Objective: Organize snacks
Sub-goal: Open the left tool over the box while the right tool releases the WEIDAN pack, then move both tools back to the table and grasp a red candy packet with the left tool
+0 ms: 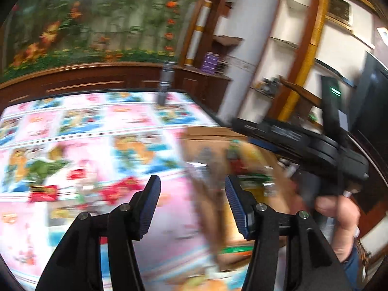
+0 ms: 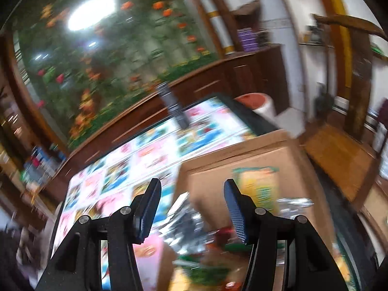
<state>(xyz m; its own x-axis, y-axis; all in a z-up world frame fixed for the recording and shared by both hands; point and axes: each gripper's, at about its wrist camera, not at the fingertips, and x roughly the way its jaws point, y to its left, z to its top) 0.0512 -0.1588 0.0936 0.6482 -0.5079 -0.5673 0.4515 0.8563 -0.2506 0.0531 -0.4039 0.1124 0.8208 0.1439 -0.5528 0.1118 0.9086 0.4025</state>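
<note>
In the left wrist view my left gripper [image 1: 192, 186] hangs open and holds nothing, above the seam between the patterned table and a cardboard box [image 1: 208, 133]. Blurred snack packets lie in the box, a green one [image 1: 254, 181] among them. Red packets [image 1: 43, 195] lie on the cloth at the left. In the right wrist view my right gripper [image 2: 192, 189] is open with nothing between its pads, over the box [image 2: 242, 157]. Inside the box are a yellow-green packet [image 2: 259, 189] and crumpled silver foil packets [image 2: 189, 223].
A bright cartoon-print cloth [image 1: 84, 126] covers the table. A dark cylindrical object [image 2: 174, 106] stands at its far edge. A hand [image 1: 339, 213] holds the other tool's black body [image 1: 315, 145] right of the box. Wooden cabinets and a flower mural run behind; a red-topped stool [image 2: 254, 101] is beyond the table.
</note>
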